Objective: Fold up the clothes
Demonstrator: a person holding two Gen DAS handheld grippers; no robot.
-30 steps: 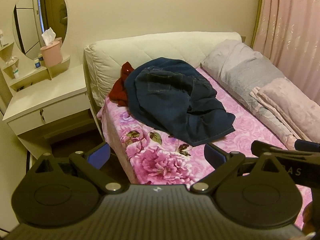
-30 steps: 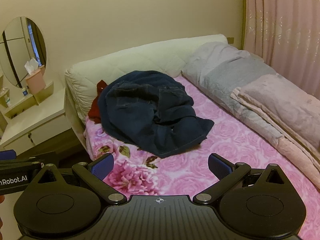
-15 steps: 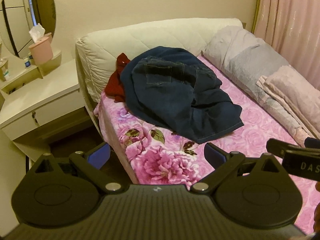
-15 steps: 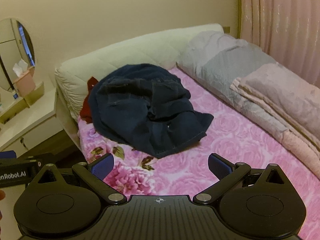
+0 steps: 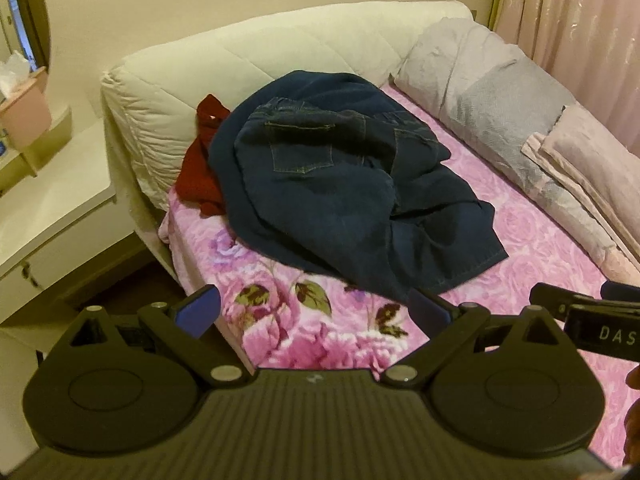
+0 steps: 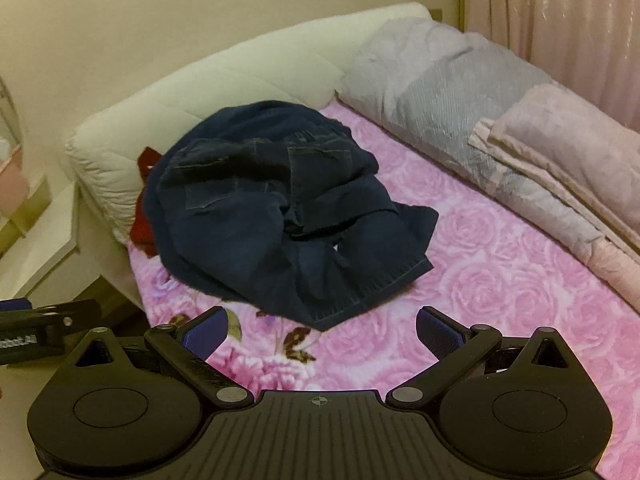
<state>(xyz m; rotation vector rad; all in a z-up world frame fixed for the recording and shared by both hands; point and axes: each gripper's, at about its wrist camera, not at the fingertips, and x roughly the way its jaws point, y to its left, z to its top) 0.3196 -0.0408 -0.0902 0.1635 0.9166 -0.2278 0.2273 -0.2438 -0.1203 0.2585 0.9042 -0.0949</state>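
Both claws have drawn closer to the bed (image 5: pixel 532 240) over the past second, the heap of clothing now looming larger. Left claw (image 5: pixel 314 312) and right claw (image 6: pixel 322 334) each hover above the flowered sheet with fingers spread apart, gripping nothing. Dark blue jeans (image 6: pixel 280 216) lie crumpled near the cream headboard (image 5: pixel 256 56), partly covering a red garment (image 5: pixel 202 164). Grey and pink bedding (image 6: pixel 500 120) is piled along the curtain side.
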